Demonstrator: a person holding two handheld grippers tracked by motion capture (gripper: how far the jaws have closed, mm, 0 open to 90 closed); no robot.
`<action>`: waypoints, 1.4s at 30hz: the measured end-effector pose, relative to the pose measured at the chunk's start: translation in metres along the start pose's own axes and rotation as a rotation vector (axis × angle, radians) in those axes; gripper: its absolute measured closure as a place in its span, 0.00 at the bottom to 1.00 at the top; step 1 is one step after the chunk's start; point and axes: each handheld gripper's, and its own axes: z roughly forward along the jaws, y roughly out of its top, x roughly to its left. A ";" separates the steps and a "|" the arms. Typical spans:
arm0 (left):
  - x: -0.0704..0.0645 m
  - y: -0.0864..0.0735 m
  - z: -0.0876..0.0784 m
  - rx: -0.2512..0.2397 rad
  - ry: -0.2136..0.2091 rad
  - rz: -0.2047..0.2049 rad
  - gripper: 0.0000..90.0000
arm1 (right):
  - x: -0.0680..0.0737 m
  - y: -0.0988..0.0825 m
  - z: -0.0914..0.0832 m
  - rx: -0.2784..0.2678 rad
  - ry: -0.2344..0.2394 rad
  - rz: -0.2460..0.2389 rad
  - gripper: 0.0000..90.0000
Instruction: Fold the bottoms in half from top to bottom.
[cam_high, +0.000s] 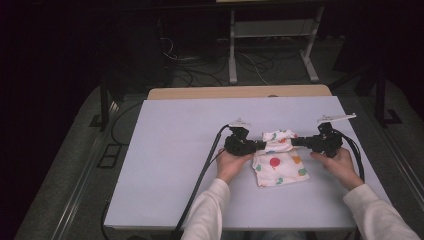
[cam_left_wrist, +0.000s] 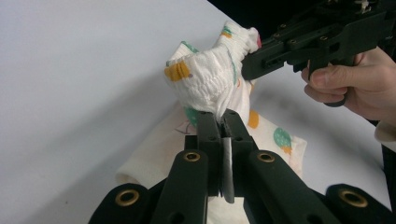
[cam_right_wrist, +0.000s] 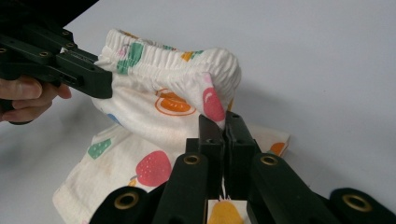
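Small fruit-print garment (cam_high: 279, 160), soft, light and limp, lay on the white table (cam_high: 165, 165) with its elastic waistband (cam_right_wrist: 168, 58) lifted, the left gripper (cam_high: 261, 145) and right gripper (cam_high: 295, 142) each clamped on an opposite waistband end, judged the firmest hold.

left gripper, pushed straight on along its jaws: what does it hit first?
The left gripper, shut on the fruit-print cloth, points at the right gripper. It would likely bunch the raised waistband first, then meet that gripper; depth unclear.
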 end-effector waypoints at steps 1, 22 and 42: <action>0.000 -0.001 0.000 -0.001 -0.005 0.000 0.97 | 0.001 -0.001 0.000 0.006 0.000 -0.003 0.96; -0.007 -0.015 0.001 0.035 -0.041 0.034 0.97 | 0.009 -0.014 -0.002 0.059 0.001 -0.007 0.96; -0.014 -0.032 0.006 0.094 -0.050 0.071 0.97 | 0.011 -0.029 -0.001 0.124 0.000 -0.004 0.95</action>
